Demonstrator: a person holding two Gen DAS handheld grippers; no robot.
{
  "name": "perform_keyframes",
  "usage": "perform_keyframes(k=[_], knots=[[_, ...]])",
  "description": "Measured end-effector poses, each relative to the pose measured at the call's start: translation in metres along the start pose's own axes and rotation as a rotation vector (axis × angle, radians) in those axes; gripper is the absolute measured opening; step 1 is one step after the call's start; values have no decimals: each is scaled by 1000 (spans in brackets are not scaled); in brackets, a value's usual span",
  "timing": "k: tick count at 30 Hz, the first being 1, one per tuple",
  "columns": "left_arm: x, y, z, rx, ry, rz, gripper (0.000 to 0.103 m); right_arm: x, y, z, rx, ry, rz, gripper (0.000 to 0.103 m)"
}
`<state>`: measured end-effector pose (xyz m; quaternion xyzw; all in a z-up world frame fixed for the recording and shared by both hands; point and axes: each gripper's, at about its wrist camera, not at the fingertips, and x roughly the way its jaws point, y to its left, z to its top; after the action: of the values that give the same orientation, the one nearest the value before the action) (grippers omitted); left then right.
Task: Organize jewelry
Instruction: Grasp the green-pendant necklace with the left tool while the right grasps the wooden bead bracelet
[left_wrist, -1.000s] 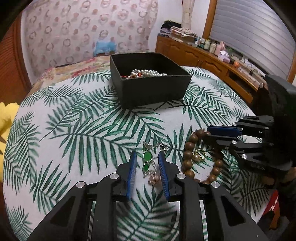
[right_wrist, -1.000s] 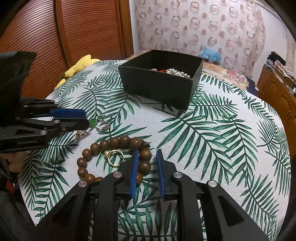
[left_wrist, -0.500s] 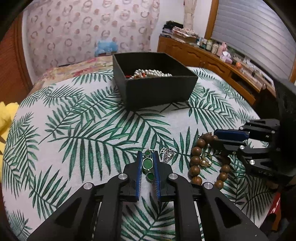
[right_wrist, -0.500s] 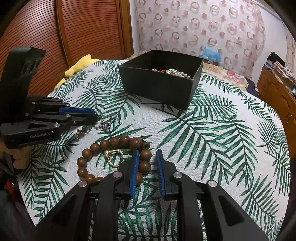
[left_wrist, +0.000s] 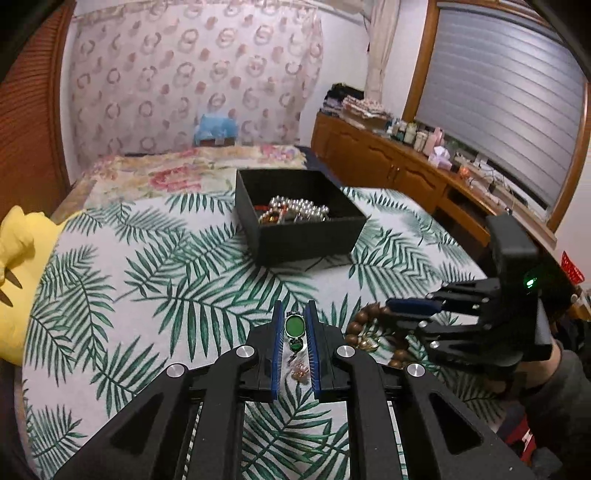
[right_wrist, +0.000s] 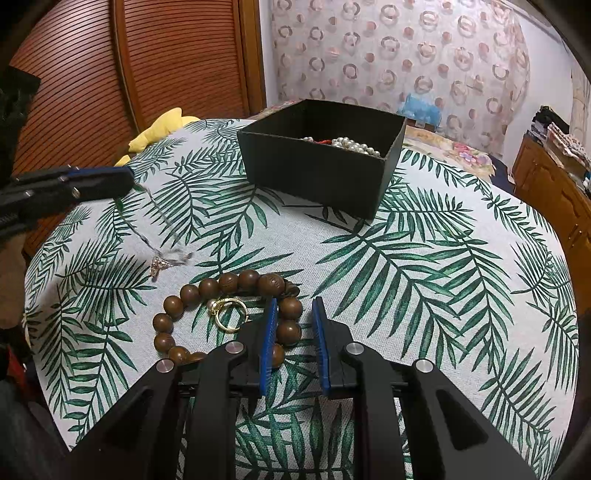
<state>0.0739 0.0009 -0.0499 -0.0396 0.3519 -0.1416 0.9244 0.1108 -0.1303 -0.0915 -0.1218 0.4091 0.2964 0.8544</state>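
My left gripper (left_wrist: 294, 325) is shut on a green-stone necklace (left_wrist: 294, 326) and holds it above the leaf-print table; its chain (right_wrist: 162, 236) hangs down from the left gripper (right_wrist: 122, 181) in the right wrist view. My right gripper (right_wrist: 293, 310) is open, low over a brown wooden bead bracelet (right_wrist: 229, 282), one bead between its pads. A gold ring (right_wrist: 227, 314) lies inside the bracelet loop. The black box (left_wrist: 299, 218) holds pearls and other pieces; it also shows in the right wrist view (right_wrist: 321, 173).
A yellow plush toy (left_wrist: 18, 280) lies at the table's left edge. A wooden cabinet (left_wrist: 406, 173) with bottles runs along the right wall. A bed with a floral cover (left_wrist: 184, 170) stands behind the table.
My left gripper closed on the green-stone necklace and lifted it off the table, so the chain now dangles. My right gripper stayed over the bead bracelet.
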Motion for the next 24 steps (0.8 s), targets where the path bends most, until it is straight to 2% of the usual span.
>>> perform_keyframes(k=[4,5,9,24], knots=[[-10,-5,5,14,-30,3,10,0,2,1,-7,1,1,21],[-11,-5,6,17,-33,3,10,0,3,1,-12,2,22,15],[-13,-8,9,31,-43,4,10,0,8,4,-31,3,38,15],[-15,-10,26,51,-70,18,10,-61,26,39,-105,-141,49,15]])
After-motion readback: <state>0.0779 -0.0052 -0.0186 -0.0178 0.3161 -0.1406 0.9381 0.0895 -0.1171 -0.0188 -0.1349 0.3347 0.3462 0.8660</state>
